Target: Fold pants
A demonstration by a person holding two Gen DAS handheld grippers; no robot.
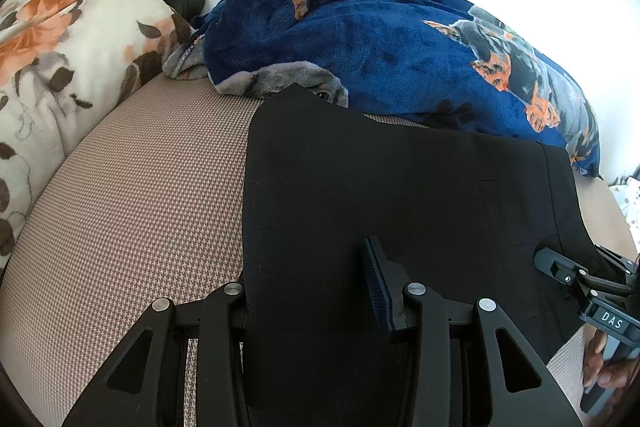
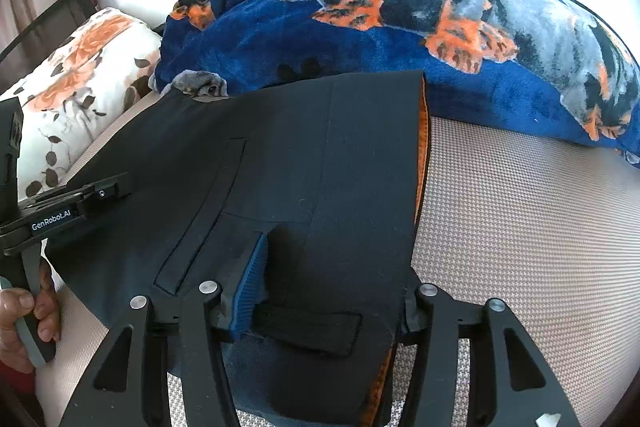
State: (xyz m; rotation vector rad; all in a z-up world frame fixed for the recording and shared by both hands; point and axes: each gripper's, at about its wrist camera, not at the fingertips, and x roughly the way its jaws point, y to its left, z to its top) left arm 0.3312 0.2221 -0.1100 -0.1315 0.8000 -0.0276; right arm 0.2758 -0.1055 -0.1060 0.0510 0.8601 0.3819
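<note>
While you hold both tools low over the bed, the black folded pants with an orange inner lining [image 2: 320,167] lie flat on the beige woven mattress cover [image 1: 140,187], their far edge touching the navy fleece blanket printed with dogs [image 1: 380,39]. Your left gripper [image 1: 312,291] straddles the near left edge of the cloth: its right finger with the ribbed blue pad [image 1: 378,287] rests on top of the fabric, while the other finger is hidden under the hem, so whether it presses the cloth you cannot tell. Your right gripper [image 2: 332,291] stands spread across the near right corner by the waistband, one ribbed pad [image 2: 252,287] lying on the cloth and the opposite finger just outside the orange-lined edge, with no pinch. Off to the left, a white pillow with orange flowers [image 1: 60,47] lies beside the blanket. Your left hand [image 2: 28,315] grips its handle.
</note>
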